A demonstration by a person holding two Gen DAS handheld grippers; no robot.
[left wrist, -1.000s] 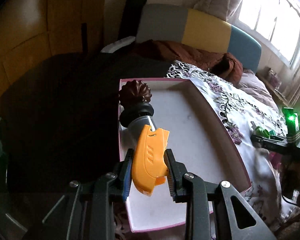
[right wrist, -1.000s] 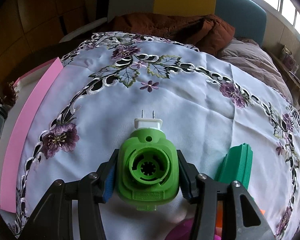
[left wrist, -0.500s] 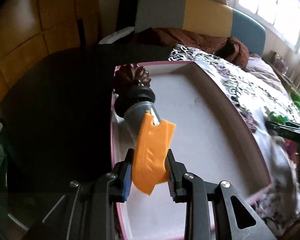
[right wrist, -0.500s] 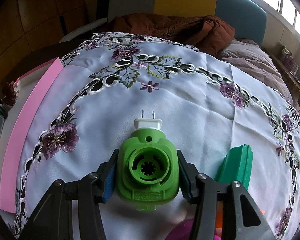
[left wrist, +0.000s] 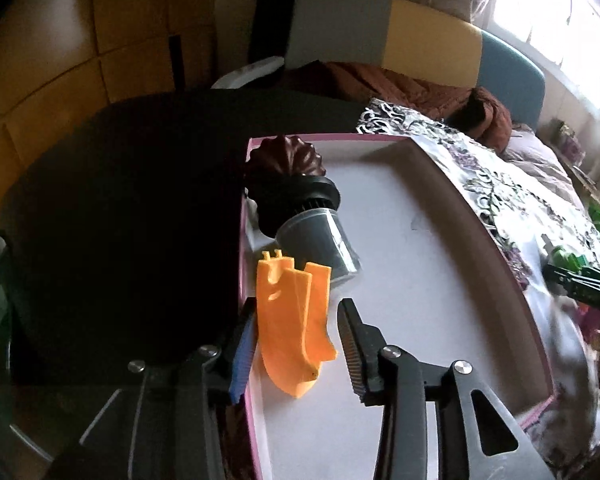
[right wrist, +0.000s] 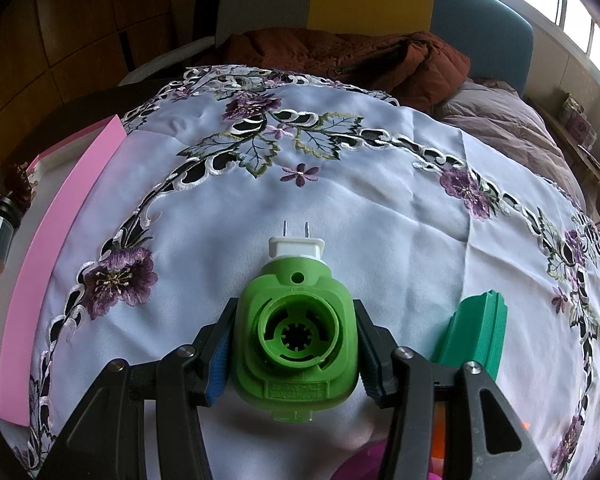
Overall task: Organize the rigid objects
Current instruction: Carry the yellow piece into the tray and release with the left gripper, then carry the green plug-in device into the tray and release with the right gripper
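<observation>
In the left wrist view my left gripper (left wrist: pixel 298 344) is open over the pink-edged white tray (left wrist: pixel 440 296). The orange plastic piece (left wrist: pixel 294 320) stands loose between the jaws against the tray's left wall, with a gap to the right finger. A small clear jar with a black cap (left wrist: pixel 316 232) and a dark brown flower-shaped knob (left wrist: pixel 286 156) lie just beyond it in the tray. In the right wrist view my right gripper (right wrist: pixel 296 350) is shut on a green plug-in device (right wrist: pixel 296 340) with a white two-pin plug, held above the embroidered tablecloth (right wrist: pixel 340 208).
A dark green ridged block (right wrist: pixel 474 336) lies on the cloth right of my right gripper. The pink tray (right wrist: pixel 48 248) is at the cloth's left edge. A dark round table (left wrist: pixel 120 220) is left of the tray. A sofa with brown clothes (right wrist: pixel 340 52) is behind.
My left gripper lowered into the tray by the jar and opened, letting go of the orange piece. My right gripper with the green device has not moved.
</observation>
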